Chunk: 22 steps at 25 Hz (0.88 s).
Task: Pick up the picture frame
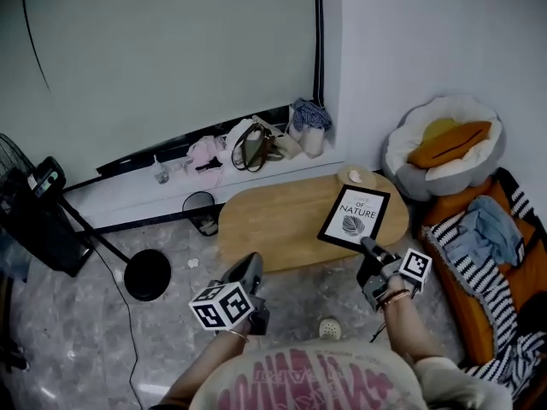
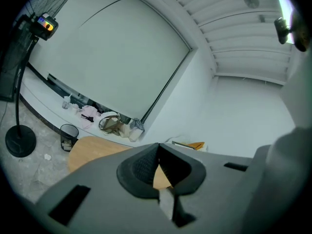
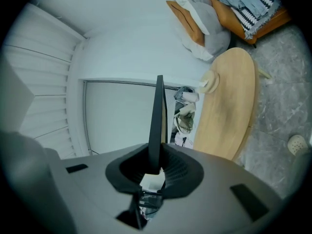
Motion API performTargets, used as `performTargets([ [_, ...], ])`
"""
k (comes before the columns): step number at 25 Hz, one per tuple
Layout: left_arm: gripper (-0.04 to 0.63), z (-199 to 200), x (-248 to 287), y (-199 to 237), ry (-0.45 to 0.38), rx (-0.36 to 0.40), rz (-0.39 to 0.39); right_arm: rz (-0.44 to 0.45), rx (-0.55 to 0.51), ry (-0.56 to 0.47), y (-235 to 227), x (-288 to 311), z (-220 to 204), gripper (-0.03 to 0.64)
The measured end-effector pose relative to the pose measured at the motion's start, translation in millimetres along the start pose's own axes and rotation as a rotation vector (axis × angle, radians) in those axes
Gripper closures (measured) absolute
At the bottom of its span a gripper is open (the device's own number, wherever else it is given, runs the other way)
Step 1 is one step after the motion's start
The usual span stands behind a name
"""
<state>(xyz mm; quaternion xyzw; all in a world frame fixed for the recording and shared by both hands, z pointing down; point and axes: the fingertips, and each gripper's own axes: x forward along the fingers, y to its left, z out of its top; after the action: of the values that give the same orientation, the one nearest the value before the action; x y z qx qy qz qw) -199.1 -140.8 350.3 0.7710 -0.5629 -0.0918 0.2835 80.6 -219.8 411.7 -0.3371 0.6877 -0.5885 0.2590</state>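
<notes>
The picture frame is black with a white print. It hangs tilted over the right end of the oval wooden table. My right gripper is shut on its near lower edge. In the right gripper view the frame stands edge-on as a thin black bar pinched between the jaws, with the table off to the right. My left gripper hovers at the table's near edge, apart from the frame. In its own view the left gripper has its tips touching and nothing between them.
A small beige object lies at the table's far right. A black bin stands behind the table, and a fan with a round base stands at the left. A cushioned pet bed and an orange sofa with clothes are at the right. A slipper lies near my feet.
</notes>
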Motion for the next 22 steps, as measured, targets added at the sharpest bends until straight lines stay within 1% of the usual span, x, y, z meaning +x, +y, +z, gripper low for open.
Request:
performTargets([
  [5, 0.592, 11.2, -40.6, 2.6, -0.027, 0.016, -0.03, 0.089, -0.048, 0.012, 47.2, -12.5, -44.2, 0.548],
  [11, 0.592, 10.3, -71.8, -7.8, -0.037, 0.011, -0.065, 0.18, -0.094, 0.033, 95.8, -30.4, -79.5, 0.548],
  [15, 0.592, 1.5, -92.2, -7.8, -0.035, -0.042, -0.094, 0.22, -0.114, 0.047, 113.4, -42.2, -103.8, 0.548],
  [18, 0.592, -1.0, -104.0, -8.1, -0.043, -0.065, -0.103, 0.249, -0.118, 0.064, 123.9, -49.2, -120.9, 0.548],
  [22, 0.592, -10.9, -120.6, -11.4, -0.045, -0.035, -0.116, 0.286, -0.122, 0.08, 129.6, -60.2, -142.7, 0.548],
])
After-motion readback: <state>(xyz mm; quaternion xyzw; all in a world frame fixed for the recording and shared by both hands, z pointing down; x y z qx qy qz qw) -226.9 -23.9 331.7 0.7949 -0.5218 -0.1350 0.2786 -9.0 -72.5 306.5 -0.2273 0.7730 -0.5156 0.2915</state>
